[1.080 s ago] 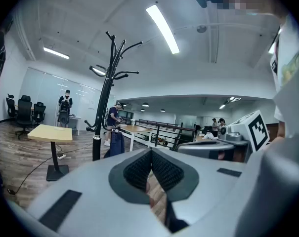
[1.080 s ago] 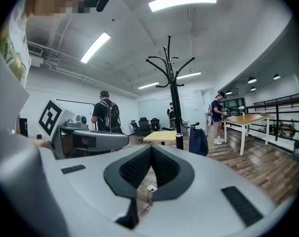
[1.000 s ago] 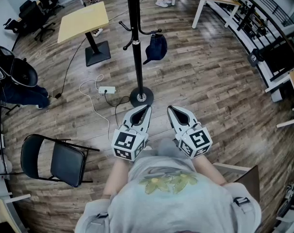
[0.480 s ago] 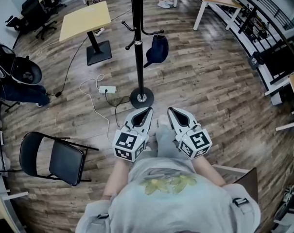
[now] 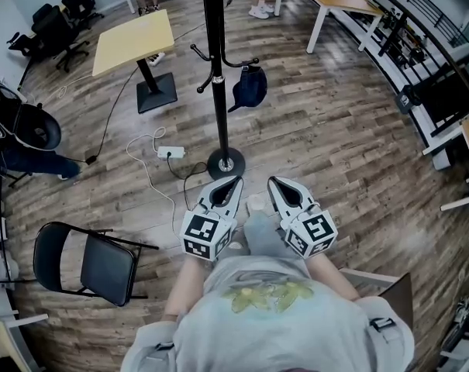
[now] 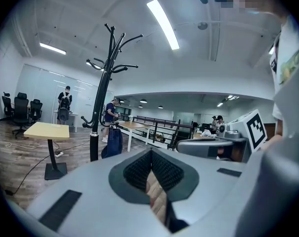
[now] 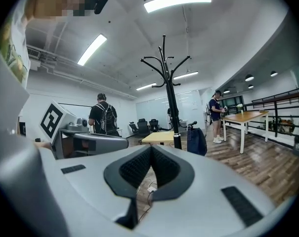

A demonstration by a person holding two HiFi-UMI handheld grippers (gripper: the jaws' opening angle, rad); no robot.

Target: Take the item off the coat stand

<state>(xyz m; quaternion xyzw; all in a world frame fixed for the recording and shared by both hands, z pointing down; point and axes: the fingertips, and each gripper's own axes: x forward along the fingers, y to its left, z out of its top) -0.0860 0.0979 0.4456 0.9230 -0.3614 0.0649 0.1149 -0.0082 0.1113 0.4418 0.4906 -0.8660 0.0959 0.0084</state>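
Dark blue cloth item [image 5: 250, 86] hangs on a low hook, right side of the coat stand [image 5: 215, 76], far ahead of us. We judge it light, soft and floppy; pinch the fabric near the hook and lift. Left gripper [image 5: 232, 181] and right gripper [image 5: 274, 181] are both closed, empty.

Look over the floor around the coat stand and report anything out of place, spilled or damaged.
A white power strip and its cables lie loose on the wood floor, just beside the base of the coat stand. The cables curl across the boards where someone could trip on them. Nothing looks spilled or broken.
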